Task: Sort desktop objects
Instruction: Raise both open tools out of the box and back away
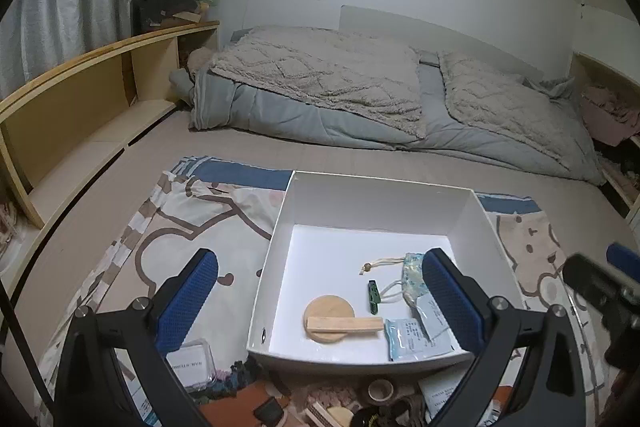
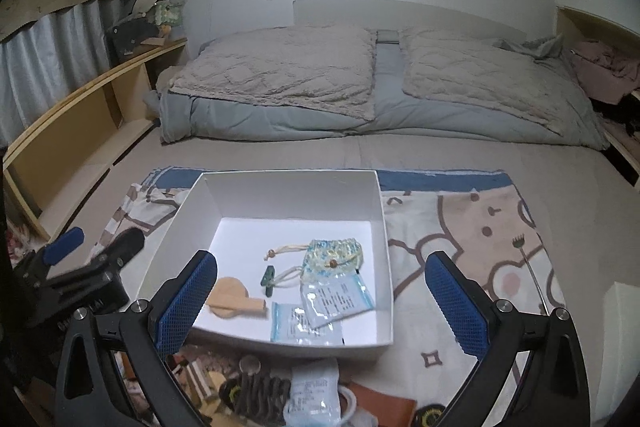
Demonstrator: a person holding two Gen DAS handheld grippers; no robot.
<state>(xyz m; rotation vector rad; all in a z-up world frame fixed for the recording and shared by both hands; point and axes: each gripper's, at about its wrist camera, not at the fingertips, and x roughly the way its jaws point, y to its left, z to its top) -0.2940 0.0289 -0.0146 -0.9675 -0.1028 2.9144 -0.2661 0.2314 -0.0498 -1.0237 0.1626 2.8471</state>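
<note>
Box (image 2: 384, 227) holds pouch (image 2: 332, 259); left tool (image 1: 320, 301), right tool (image 2: 322, 303) empty, spread.

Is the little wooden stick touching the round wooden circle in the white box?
Touching. In the left wrist view the wooden stick lies flat across the round wooden disc inside the white box, overlapping it with no gap.

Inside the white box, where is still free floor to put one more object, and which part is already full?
In the white box, the floor is bare along the far wall and in the far-left corner, behind the drawstring pouch. The near half is crowded: wooden disc with a wooden block across it, green clip, two clear packets.
</note>
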